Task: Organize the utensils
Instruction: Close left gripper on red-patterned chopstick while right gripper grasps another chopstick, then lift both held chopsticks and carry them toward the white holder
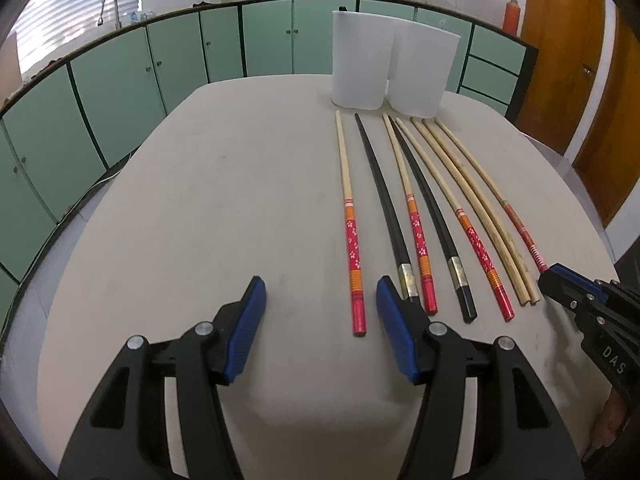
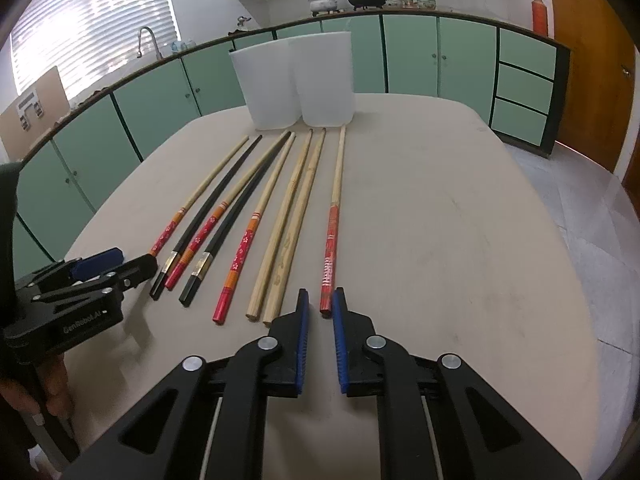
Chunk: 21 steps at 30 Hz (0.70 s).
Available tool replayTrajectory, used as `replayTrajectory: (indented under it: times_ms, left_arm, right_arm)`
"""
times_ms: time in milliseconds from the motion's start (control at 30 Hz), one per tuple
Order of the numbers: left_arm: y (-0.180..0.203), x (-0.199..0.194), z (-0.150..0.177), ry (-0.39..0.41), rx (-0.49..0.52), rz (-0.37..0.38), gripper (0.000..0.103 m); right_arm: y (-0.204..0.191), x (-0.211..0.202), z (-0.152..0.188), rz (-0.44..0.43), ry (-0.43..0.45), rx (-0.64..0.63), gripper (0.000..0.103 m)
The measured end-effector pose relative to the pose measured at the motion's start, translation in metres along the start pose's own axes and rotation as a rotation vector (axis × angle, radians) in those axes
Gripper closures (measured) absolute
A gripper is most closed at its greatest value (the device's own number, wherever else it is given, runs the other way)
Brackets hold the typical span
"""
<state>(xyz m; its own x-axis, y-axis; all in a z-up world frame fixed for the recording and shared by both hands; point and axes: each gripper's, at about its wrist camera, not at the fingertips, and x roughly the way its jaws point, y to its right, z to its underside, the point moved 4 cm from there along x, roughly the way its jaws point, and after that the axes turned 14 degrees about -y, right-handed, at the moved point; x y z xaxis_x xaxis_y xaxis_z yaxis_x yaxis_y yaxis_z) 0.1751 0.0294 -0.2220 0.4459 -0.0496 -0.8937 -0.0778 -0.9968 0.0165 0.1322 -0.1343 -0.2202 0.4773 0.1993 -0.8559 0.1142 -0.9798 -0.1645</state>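
Tabletop [image 1: 200, 200] chopsticks [image 1: 416, 216] point lengthwise at tubs [image 1: 360, 64]; right fingers [image 2: 303, 340] pinch one, left fingers [image 1: 394, 328] open.

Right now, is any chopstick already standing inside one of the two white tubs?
No: all eight chopsticks lie flat on the table, in front of the white tubs.

Table [image 1: 200, 200] matt beige, faintly scuffed. White containers [image 1: 362, 60] translucent matt plastic. Plain chopsticks [image 2: 280, 240] bare wood; red-handled ones [image 1: 354, 248] glossy painted; black pair [image 1: 432, 216] glossy with metal bands. Gripper pads [image 2: 302, 344] blue ribbed rubbery, arms matt black plastic.
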Motion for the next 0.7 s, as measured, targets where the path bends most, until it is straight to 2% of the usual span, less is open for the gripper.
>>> replayTrajectory:
  times_ms: [100, 200, 300, 367, 433, 567, 700]
  left_arm:
    - [0.001, 0.000, -0.001, -0.001, -0.003, -0.006, 0.049]
    - [0.003, -0.001, -0.001, 0.002, -0.002, -0.011, 0.061]
    - [0.008, -0.001, 0.000, 0.004, 0.014, -0.001, 0.077]
    - [0.012, -0.002, 0.000, 0.006, 0.027, 0.003, 0.092]
    - [0.016, -0.002, 0.000, 0.007, 0.041, 0.003, 0.098]
    - [0.015, -0.006, 0.000, 0.003, 0.039, 0.019, 0.098]
    - [0.011, -0.026, -0.008, 0.039, 0.042, 0.012, 0.098]
  right_arm:
    - [0.001, 0.001, 0.000, 0.000, 0.002, 0.010, 0.092]
    - [0.003, 0.002, 0.000, -0.002, 0.002, 0.020, 0.096]
    - [0.003, 0.002, -0.001, -0.007, 0.003, 0.022, 0.096]
    - [0.003, 0.001, -0.001, -0.008, 0.005, 0.022, 0.096]
    - [0.003, 0.000, -0.001, -0.011, 0.008, 0.022, 0.096]
    - [0.003, -0.006, -0.002, -0.005, 0.024, 0.008, 0.096]
    - [0.004, -0.023, -0.009, -0.005, 0.061, -0.004, 0.096]
